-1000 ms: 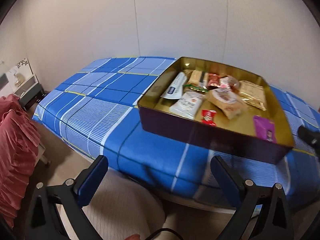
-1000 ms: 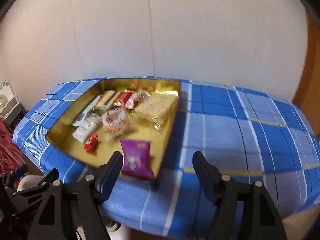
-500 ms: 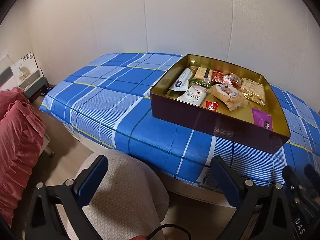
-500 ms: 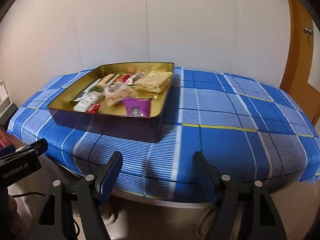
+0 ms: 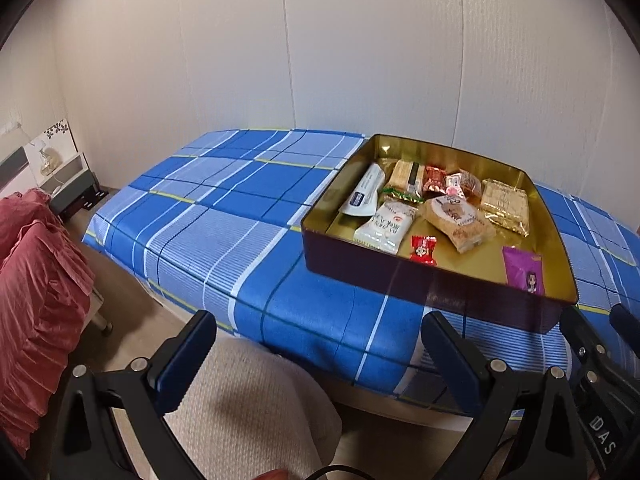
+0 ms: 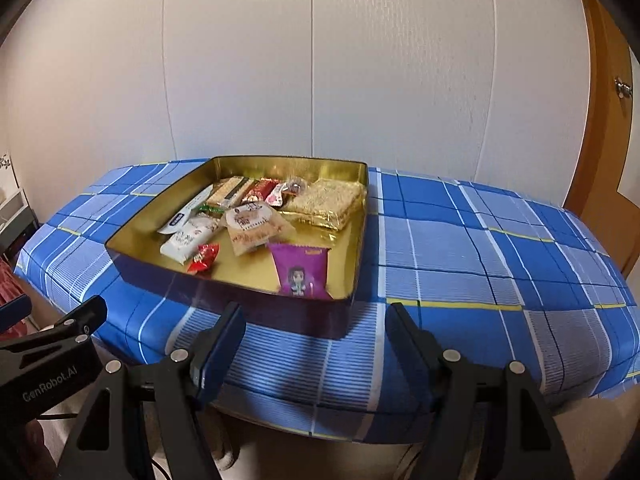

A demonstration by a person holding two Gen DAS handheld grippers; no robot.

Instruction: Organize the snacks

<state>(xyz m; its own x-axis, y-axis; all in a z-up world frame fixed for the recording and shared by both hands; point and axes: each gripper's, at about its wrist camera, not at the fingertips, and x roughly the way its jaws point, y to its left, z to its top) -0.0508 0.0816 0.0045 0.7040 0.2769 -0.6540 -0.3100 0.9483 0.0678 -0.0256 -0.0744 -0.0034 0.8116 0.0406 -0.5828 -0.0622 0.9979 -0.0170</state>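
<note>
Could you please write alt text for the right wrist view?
An open gold-lined tin of wrapped snacks sits on a blue plaid tablecloth, a purple packet nearest the camera. The right gripper hangs before the table's edge, jaws open and empty.

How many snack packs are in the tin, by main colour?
white packs: 2
red packs: 2
tan packs: 2
green pack: 1
pink pack: 1
orange pack: 1
gold pack: 1
purple pack: 1
Total: 11. The back row overlaps, so that part of the count is less sure.
</note>
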